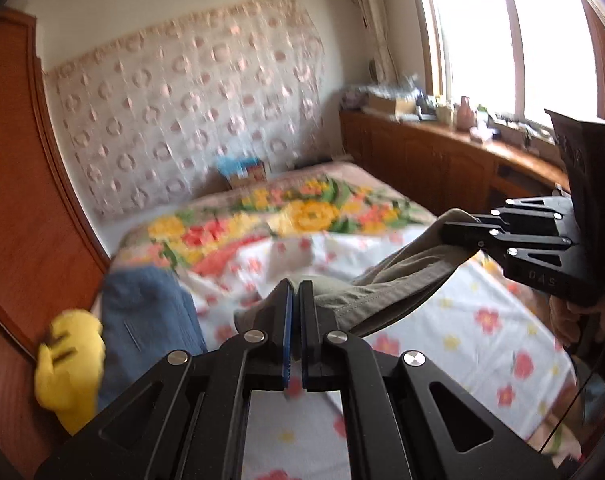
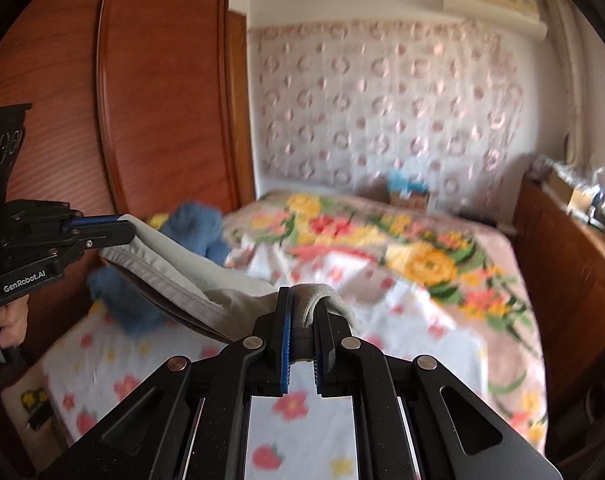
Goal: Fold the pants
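Khaki pants (image 1: 402,276), light and limp, sag between left hand-held gripper (image 1: 296,292) and right hand-held gripper (image 2: 304,308), both clamped on the hem edge; judged best held at corners.

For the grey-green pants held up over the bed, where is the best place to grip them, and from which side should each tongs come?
Probably where they are gripped now: the two ends of one edge. The pants hang stretched between the left tongs and the right tongs, above the floral sheet. Each comes from its own outer side, shut on the hem, so the cloth stays taut and should lower flat.
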